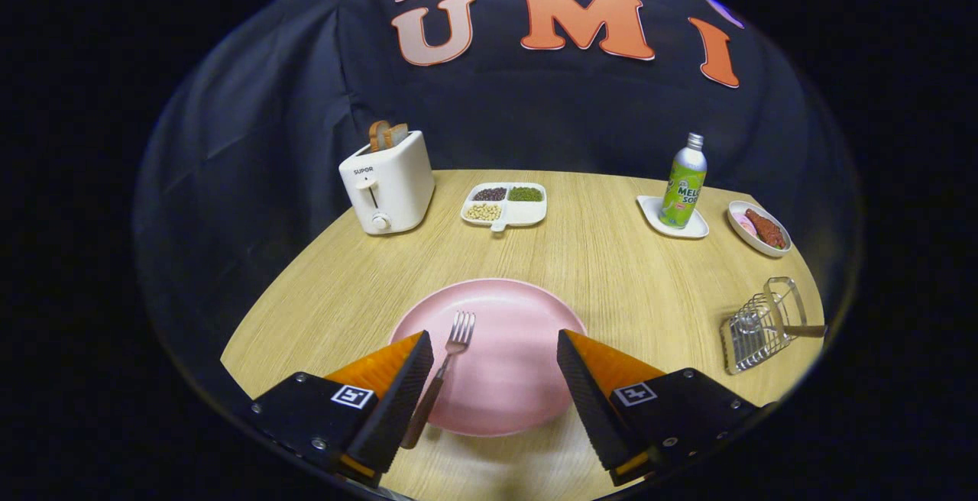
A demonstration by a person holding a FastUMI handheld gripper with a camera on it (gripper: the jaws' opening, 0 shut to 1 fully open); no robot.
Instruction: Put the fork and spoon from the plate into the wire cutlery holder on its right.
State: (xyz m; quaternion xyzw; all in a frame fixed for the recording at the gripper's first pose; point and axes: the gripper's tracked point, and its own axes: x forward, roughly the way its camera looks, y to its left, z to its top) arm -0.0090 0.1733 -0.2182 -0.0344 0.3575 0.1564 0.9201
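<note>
Claw point(495, 352) stood wide open above the near part of the table point(611, 256), nothing between its two fingers except the plate beneath. Pink round plate point(504, 348), smooth and shallow, sat directly under and ahead of the fingers. It held one metal fork point(445, 367), tines pointing away, dark handle running back past the inner edge of the left finger and over the plate's near rim. No spoon could be made out on the plate. Wire cutlery holder point(760, 325) stood to the right of the plate, well apart from it, a small silvery basket of thin rods with a looped frame; something metallic appeared inside it, a handle sticking out to the right, but its kind could not be told. Table top was pale wood-grain, rounded at the edges. Farther back: a white divided dish point(506, 206) with three filled compartments (dark beans, green beans, pale beans). Left of it, a white boxy toaster point(388, 184) with bread slices in its slot. To the right, a green bottle point(684, 184) with a silver cap upright on a small white tray point(672, 218), and beside that a white oval dish point(758, 229) holding reddish-brown and pink food.
</note>
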